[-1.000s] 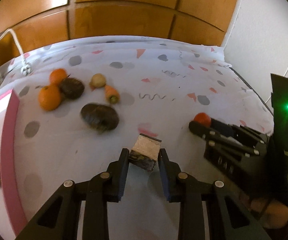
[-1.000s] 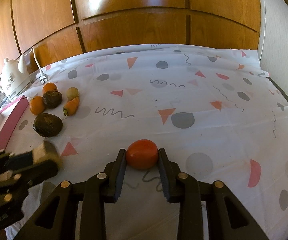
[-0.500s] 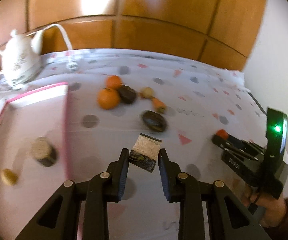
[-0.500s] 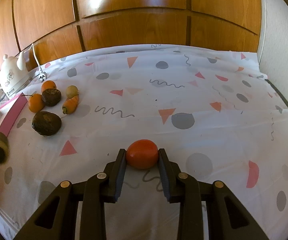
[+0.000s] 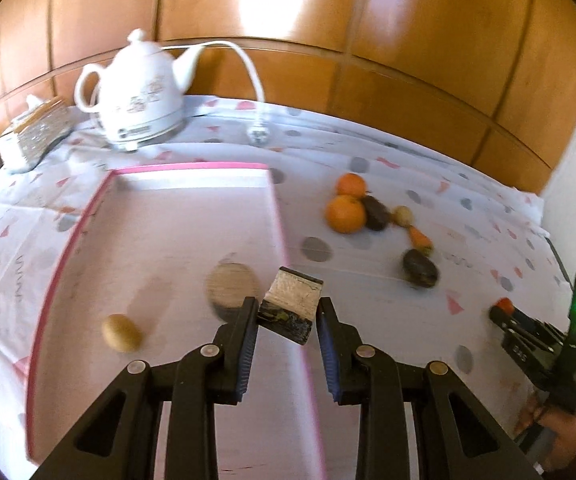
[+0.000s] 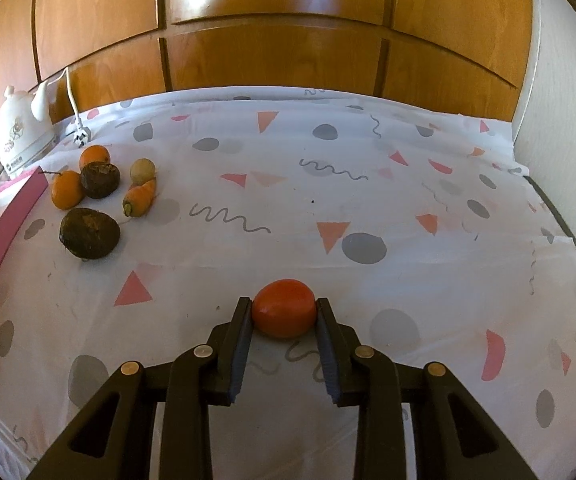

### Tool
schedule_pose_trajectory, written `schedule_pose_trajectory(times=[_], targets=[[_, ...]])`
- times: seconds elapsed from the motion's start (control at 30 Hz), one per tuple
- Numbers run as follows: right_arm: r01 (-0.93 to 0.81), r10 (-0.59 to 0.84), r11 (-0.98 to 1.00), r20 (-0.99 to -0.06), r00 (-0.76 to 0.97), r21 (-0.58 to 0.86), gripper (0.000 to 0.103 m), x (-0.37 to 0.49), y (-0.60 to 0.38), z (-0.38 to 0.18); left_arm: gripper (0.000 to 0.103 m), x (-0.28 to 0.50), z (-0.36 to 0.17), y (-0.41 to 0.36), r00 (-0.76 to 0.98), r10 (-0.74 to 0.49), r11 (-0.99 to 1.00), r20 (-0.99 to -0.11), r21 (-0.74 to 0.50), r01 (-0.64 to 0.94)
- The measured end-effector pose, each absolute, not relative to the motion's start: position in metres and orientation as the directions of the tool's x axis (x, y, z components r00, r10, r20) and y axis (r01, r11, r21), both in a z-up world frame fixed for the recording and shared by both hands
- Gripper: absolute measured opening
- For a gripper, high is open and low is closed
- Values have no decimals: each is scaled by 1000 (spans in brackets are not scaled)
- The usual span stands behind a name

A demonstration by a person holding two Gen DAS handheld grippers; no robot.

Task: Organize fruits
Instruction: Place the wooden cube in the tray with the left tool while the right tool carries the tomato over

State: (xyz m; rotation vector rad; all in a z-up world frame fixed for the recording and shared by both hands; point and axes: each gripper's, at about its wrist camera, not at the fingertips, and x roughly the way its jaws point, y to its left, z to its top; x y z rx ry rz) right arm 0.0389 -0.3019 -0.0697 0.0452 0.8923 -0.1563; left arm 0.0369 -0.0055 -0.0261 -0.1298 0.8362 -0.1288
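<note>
My left gripper [image 5: 287,314] is shut on a dark cut fruit piece [image 5: 291,306] with a pale cut face, held above the right edge of the pink-rimmed tray [image 5: 160,216]. In the tray lie a kiwi [image 5: 121,332] and a round cut piece [image 5: 232,286]. My right gripper [image 6: 284,316] is shut on a red tomato [image 6: 284,307] just above the tablecloth; it also shows in the left wrist view [image 5: 528,330]. Two oranges [image 6: 66,189], two dark fruits [image 6: 89,233], a carrot [image 6: 141,197] and a small pale fruit [image 6: 143,171] lie grouped on the cloth.
A white electric kettle [image 5: 140,92] with its cord and plug [image 5: 257,134] stands behind the tray. A tissue box [image 5: 34,134] sits at the back left. Wooden panels back the table; a white wall [image 6: 564,100] is on the right.
My left gripper has swung left with the cut piece, from over the cloth to above the tray's right edge. The right gripper has stayed still with the tomato.
</note>
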Motion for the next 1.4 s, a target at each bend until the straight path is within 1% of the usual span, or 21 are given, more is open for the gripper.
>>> schedule_pose_trajectory(times=[0.2,0.37,0.57,0.77,0.83,0.9,0.97,1.07,1.1,1.17,1.4], targets=[[137,-125,989,-785,607,-52,31,40,-299,-66,30,40,-27,18,672,-118,988,-731,-156,4],[65,-74,997,-777,625,-43,31,37,-282,-54,30,54,-31,44,662,-77,987,-745,-153,-58],[-99,89,994,-766,637,33,31,38,-238,-32,30,69,-30,75,665,-16,979,-747,-147,-142],[-324,289,940,-747,599,104,31,38,-170,-12,31,69,-29,90,664,30,971,-747,-136,-197],[-376,330,920,-739,587,112,31,39,-152,-7,38,65,-28,91,669,44,970,-742,-129,-207],[-441,382,889,-733,564,123,31,39,-127,-2,50,58,-25,91,679,49,967,-733,-136,-217],[-477,409,869,-730,547,130,31,40,-113,-1,52,54,-24,92,686,54,965,-726,-140,-224],[-522,445,841,-729,521,141,31,42,-91,0,53,48,-22,92,690,47,963,-722,-151,-225],[-536,455,832,-728,513,142,31,43,-82,-1,57,45,-22,93,693,45,960,-720,-160,-229],[-549,457,825,-731,506,136,31,44,-75,-1,62,39,-22,94,698,44,957,-715,-171,-236],[-559,465,817,-734,494,142,31,48,-64,-3,62,26,-22,96,702,45,955,-711,-174,-238]])
